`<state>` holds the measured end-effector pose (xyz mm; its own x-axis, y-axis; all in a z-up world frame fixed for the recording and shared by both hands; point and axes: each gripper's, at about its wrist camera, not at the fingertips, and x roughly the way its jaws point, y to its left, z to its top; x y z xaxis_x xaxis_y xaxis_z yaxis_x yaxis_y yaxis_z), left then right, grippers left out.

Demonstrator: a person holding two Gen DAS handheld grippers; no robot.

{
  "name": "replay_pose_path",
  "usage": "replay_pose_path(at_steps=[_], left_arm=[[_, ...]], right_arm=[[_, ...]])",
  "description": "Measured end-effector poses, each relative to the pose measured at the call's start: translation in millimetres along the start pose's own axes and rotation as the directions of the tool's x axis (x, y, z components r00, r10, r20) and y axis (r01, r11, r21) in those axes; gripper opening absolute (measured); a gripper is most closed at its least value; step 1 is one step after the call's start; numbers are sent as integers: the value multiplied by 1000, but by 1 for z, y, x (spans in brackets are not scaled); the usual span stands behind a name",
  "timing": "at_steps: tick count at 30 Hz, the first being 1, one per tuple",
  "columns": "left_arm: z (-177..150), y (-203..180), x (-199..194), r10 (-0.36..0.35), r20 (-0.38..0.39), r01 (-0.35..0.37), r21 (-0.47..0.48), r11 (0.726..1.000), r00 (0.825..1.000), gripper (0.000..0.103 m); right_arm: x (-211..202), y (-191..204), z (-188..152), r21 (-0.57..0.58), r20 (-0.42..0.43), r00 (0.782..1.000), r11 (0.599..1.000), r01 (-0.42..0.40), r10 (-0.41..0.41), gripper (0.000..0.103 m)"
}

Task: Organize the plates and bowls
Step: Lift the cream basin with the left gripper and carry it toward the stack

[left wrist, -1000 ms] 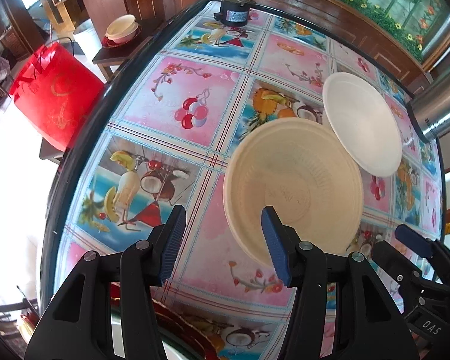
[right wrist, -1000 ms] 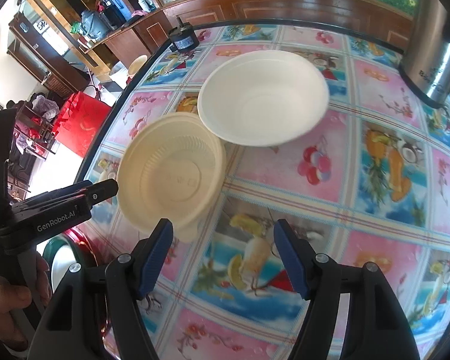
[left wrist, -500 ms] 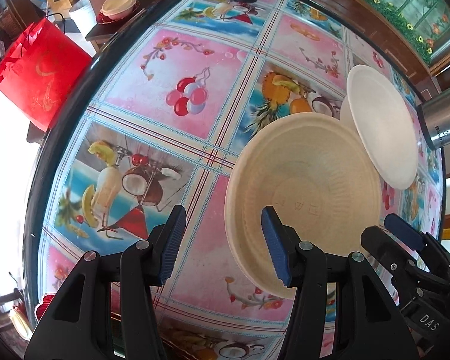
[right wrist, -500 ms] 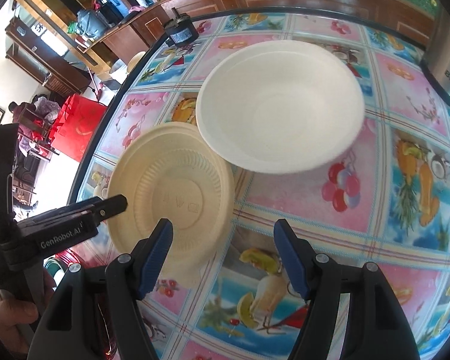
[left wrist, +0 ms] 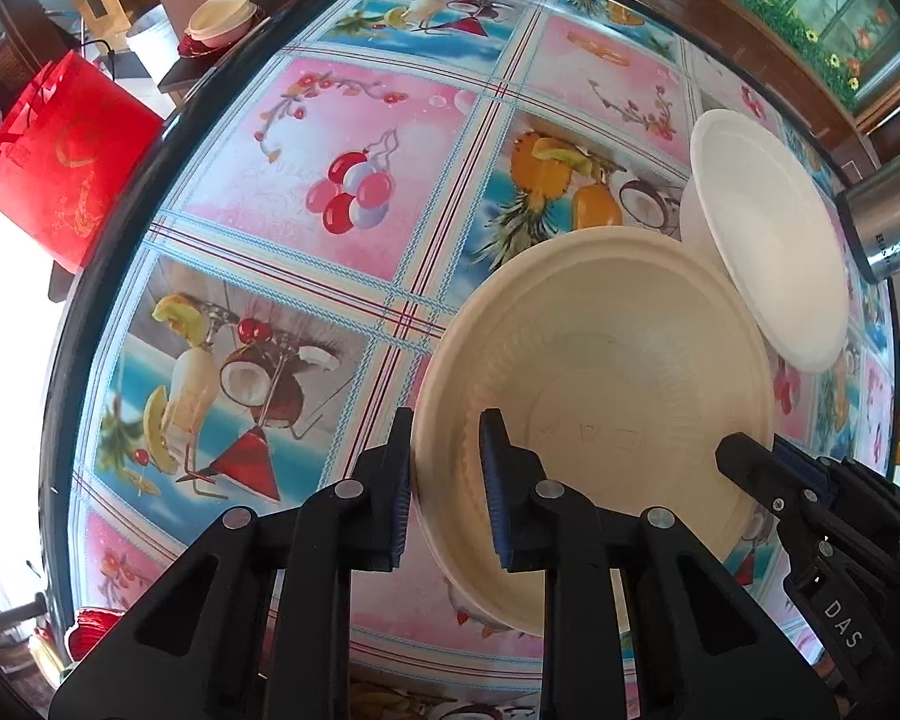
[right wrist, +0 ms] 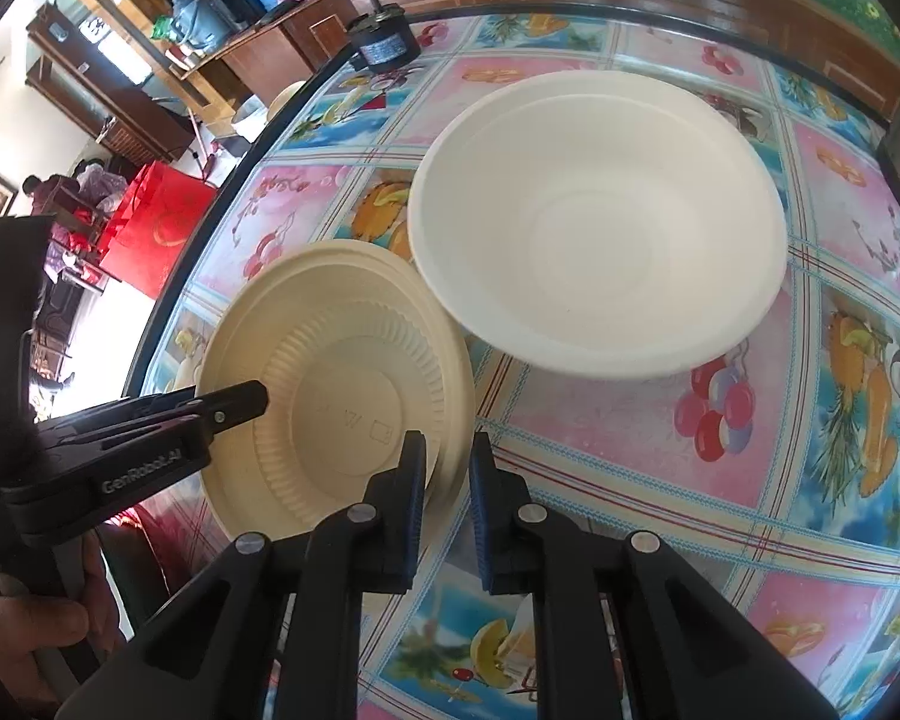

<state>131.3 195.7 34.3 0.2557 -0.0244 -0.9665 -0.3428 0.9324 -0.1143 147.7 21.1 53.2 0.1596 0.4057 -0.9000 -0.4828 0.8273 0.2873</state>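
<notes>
A cream ribbed bowl (left wrist: 600,372) (right wrist: 330,372) sits on the fruit-patterned tablecloth (left wrist: 354,138), touching a larger white bowl (left wrist: 768,240) (right wrist: 594,228) behind it. My left gripper (left wrist: 447,462) is closing on the cream bowl's near-left rim, one pad outside the wall and one inside, both pressing. In the right wrist view the left gripper (right wrist: 252,399) reaches in over the bowl's left side. My right gripper (right wrist: 448,468) is closing on the same bowl's opposite rim, with the wall pinched between its pads. The left wrist view shows the right gripper (left wrist: 744,462) at that rim too.
A steel pot (left wrist: 888,216) stands at the table's right edge. A small black device (right wrist: 384,48) sits at the far edge. Beyond the table's left edge are a red bag (left wrist: 60,162) and stacked bowls (left wrist: 219,18) on a side table. A hand (right wrist: 24,618) holds the left gripper.
Both grippers came down to the cream bowl, then their jaws narrowed from wide apart to clamped on opposite sides of its rim.
</notes>
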Motion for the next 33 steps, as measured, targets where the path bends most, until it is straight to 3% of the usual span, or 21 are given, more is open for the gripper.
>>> replay_pose_path(at_steps=[20, 33], left_arm=[[-66, -24, -56, -67, 68, 63, 67, 996, 995, 21], [-123, -6, -98, -83, 132, 74, 75, 994, 988, 21]], right_arm=[[-46, -3, -50, 30, 24, 1000, 1000, 5, -6, 13], [-82, 26, -87, -12, 52, 999, 1000, 10, -10, 14]])
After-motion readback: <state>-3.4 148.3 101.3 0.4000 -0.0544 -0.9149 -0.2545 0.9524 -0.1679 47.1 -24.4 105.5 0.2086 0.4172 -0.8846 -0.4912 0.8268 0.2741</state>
